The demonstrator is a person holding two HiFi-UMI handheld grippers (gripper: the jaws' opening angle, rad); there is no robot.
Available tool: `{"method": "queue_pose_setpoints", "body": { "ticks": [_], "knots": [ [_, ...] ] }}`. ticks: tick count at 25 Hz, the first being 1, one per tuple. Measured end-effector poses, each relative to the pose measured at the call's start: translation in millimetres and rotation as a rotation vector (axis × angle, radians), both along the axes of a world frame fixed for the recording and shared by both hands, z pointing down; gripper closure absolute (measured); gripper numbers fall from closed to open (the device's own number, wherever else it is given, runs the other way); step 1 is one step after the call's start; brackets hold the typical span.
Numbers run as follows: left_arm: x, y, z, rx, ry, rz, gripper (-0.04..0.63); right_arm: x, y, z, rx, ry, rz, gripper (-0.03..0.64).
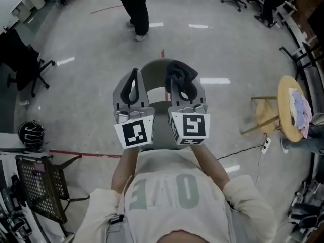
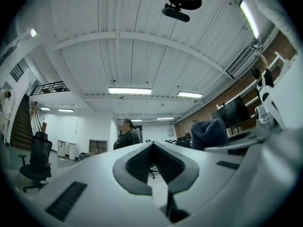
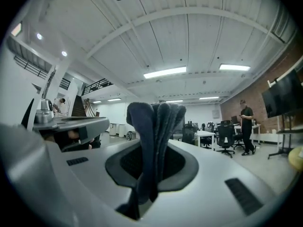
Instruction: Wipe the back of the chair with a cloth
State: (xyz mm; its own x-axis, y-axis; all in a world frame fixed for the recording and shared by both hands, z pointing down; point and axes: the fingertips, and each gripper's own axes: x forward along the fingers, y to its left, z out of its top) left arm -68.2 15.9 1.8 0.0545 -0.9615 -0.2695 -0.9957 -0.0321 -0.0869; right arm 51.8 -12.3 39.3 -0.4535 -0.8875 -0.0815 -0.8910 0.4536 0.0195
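Note:
I hold both grippers side by side at chest height, jaws pointing up and forward. The right gripper (image 1: 178,80) (image 3: 152,157) is shut on a dark blue cloth (image 1: 182,73) (image 3: 155,136), which stands bunched above the jaws. That cloth (image 2: 209,133) also shows at the right of the left gripper view. My left gripper (image 1: 134,75) (image 2: 152,146) is shut with nothing between its fingers. A grey chair (image 1: 156,68) stands on the floor straight ahead, seen from above and largely hidden behind the two grippers.
A person (image 1: 137,9) stands beyond the chair. At the right is a round wooden stool (image 1: 284,110) with a pale cloth on it. A black office chair (image 1: 20,59), a helmet (image 1: 31,134) and a wire cart (image 1: 40,186) are at the left.

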Motion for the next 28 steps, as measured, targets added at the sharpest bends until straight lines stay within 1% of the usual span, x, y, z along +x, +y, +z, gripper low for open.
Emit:
{"method": "queue_pose_setpoints", "body": {
  "ticks": [4, 12, 23, 28],
  "knots": [
    [-3, 9, -2, 0.008, 0.013, -0.007, 0.581, -7, 12, 14, -0.024, 0.026, -0.025, 0.563],
    [-2, 17, -12, 0.035, 0.022, -0.016, 0.581, -1, 18, 5, 0.000, 0.041, -0.027, 0.563],
    [1, 23, -17, 0.058, 0.037, -0.023, 0.581, -2, 22, -9, 0.030, 0.047, -0.050, 0.563],
    [-3, 25, -17, 0.061, 0.032, -0.023, 0.581, -1, 22, -11, 0.027, 0.021, -0.045, 0.563]
  ]
}}
